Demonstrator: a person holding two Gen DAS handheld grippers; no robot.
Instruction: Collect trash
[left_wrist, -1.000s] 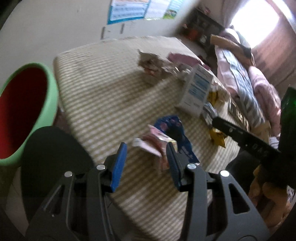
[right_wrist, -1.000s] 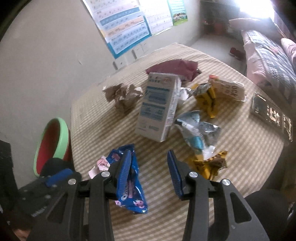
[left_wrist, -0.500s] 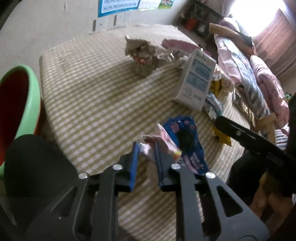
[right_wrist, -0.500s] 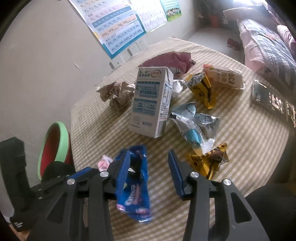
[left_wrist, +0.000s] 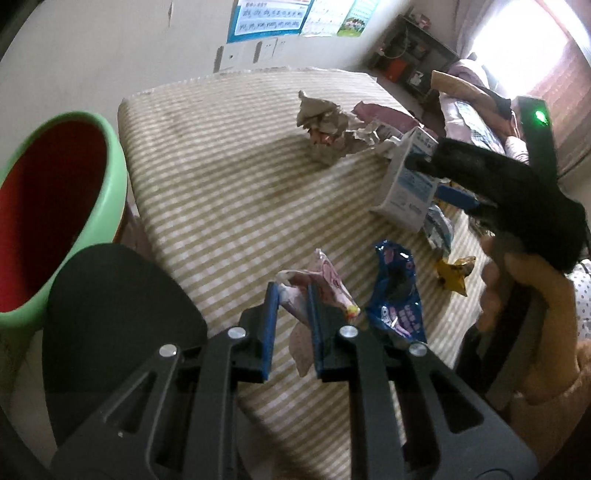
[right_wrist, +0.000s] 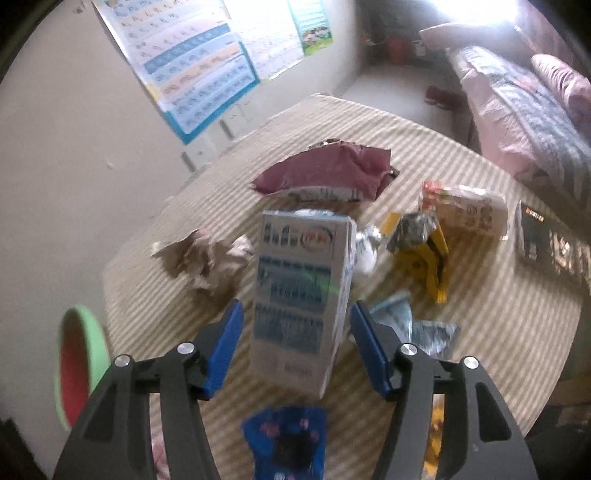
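My left gripper is shut on a pink snack wrapper and holds it above the striped table. A blue wrapper lies just to its right. My right gripper is open, its blue fingers on either side of an upright white and blue carton without visibly pressing it. The carton and the right gripper's body also show in the left wrist view. The green bin with a red inside stands left of the table.
Crumpled brown paper, a maroon bag, a yellow wrapper, a silver-blue wrapper and a white packet lie on the table. A dark flat device lies at the right edge. A bed stands beyond.
My left gripper closed on the pink wrapper and lifted it. My right gripper moved forward past the blue wrapper to straddle the carton.
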